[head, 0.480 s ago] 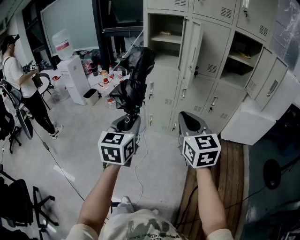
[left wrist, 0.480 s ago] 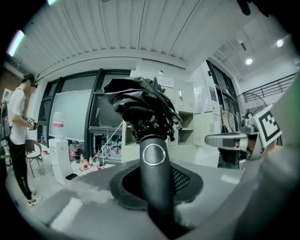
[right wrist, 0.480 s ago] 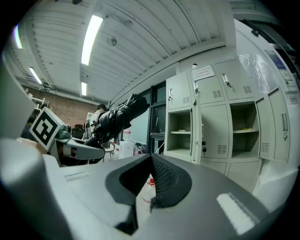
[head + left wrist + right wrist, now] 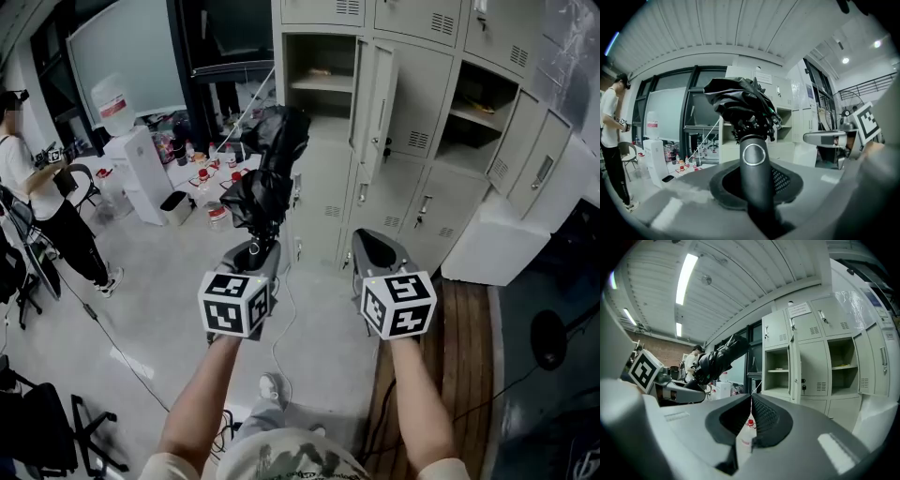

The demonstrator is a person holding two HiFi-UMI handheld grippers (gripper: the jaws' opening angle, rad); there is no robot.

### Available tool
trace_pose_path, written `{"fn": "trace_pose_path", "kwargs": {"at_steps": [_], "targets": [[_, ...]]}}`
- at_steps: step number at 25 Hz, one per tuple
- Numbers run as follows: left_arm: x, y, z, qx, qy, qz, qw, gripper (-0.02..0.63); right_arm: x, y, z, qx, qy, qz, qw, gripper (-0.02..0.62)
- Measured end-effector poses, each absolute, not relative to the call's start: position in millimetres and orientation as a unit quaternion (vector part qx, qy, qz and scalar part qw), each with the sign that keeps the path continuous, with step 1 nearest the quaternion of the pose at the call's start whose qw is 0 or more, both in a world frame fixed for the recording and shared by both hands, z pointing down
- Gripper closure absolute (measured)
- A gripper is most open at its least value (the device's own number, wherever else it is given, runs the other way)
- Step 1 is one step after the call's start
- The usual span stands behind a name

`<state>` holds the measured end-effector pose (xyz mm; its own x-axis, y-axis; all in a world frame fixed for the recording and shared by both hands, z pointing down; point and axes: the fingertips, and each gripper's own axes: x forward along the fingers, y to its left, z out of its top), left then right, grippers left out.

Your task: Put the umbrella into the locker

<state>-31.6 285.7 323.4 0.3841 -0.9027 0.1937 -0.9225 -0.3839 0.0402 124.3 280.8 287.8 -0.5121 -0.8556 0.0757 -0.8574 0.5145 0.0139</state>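
A folded black umbrella [image 4: 266,173] stands upright, its handle [image 4: 755,178] clamped in my left gripper [image 4: 255,251], whose jaws are shut on it. The crumpled canopy [image 4: 740,105] rises above the handle in the left gripper view. My right gripper [image 4: 373,246] is beside it to the right, shut and empty; its jaws meet with nothing between them [image 4: 751,413]. Ahead stands a bank of pale grey lockers [image 4: 412,103]. One tall compartment [image 4: 322,84] has its door [image 4: 379,112] swung open, with a shelf inside. Another open compartment [image 4: 480,108] lies further right.
A person [image 4: 33,202] stands at the far left near chairs. A white water dispenser [image 4: 136,159] and several small bottles [image 4: 211,178] sit on the floor behind the umbrella. A white box [image 4: 497,239] lies by the lockers' base. A cable [image 4: 281,319] trails over the concrete floor.
The view has shifted a little towards the lockers and downward. Both grippers keep their places side by side, and the umbrella stays upright in the left one.
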Motion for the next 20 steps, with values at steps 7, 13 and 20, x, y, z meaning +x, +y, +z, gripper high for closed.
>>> {"fn": "trace_pose_path", "kwargs": {"at_steps": [7,13,20], "targets": [[-41,233,328,0.841,-0.531,0.069,0.072,0.522,109,234,292,0.506,-0.861,0.008,0.048,0.595],[-60,178,328,0.854,-0.511,0.076,0.067,0.522,87,178,287,0.522,-0.851,0.005,0.055,0.594],[-80,116,327,0.871,-0.478,0.086,0.073,0.522,63,125,276,0.550,-0.832,0.004,0.075,0.594]]}}
